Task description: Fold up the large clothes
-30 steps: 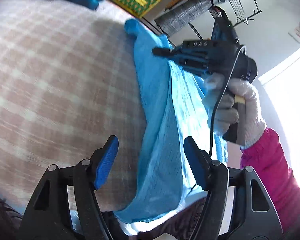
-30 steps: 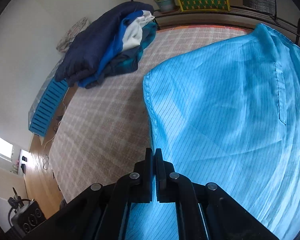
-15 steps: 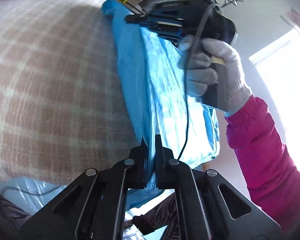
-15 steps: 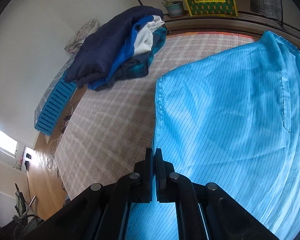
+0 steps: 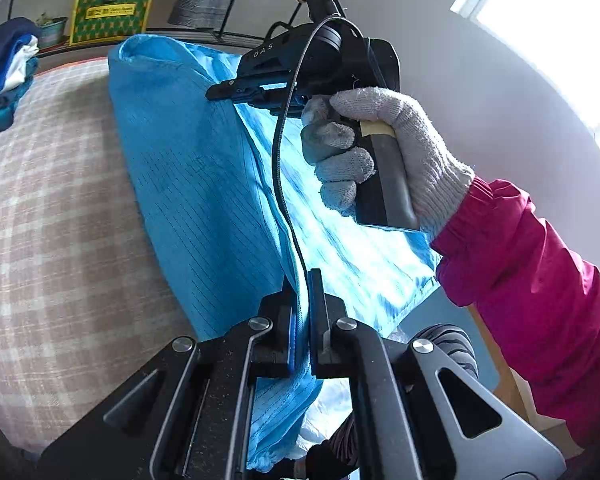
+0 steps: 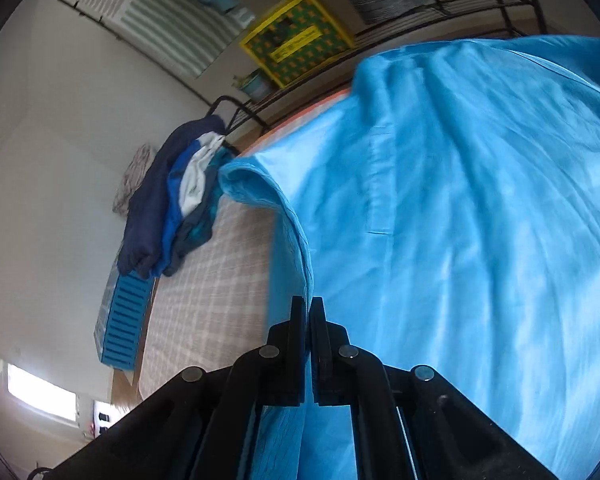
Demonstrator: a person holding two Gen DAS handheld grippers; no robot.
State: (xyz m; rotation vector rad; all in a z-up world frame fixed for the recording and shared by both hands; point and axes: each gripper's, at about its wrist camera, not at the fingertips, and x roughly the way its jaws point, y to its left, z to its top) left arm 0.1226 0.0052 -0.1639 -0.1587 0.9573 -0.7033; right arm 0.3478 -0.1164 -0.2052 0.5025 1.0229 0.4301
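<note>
A large light-blue pinstriped garment (image 5: pixel 188 168) lies along the right side of a checked bed cover (image 5: pixel 52 216). My left gripper (image 5: pixel 302 280) is shut on its near edge, and the cloth rises between the pads. In the left wrist view my right gripper (image 5: pixel 216 94), held by a white-gloved hand (image 5: pixel 384 148) with a pink sleeve, is shut on the garment's far edge and lifts it. The right wrist view shows the same grip (image 6: pixel 309 304), with the blue garment (image 6: pixel 460 220) billowing up to the right and its edge curling over the bed cover (image 6: pixel 216 280).
A pile of dark blue and white clothes (image 6: pixel 172 200) sits at the bed's far left corner. A yellow-green bag (image 6: pixel 296 36), a small plant pot (image 6: pixel 256 84) and a black wire rack (image 5: pixel 244 8) stand behind the bed. A blue slatted crate (image 6: pixel 124 316) lies beside it.
My left gripper shut on the garment's near edge and rose with it. The right gripper swung sideways and rolled, lifting the far edge so the cloth folds upward off the bed.
</note>
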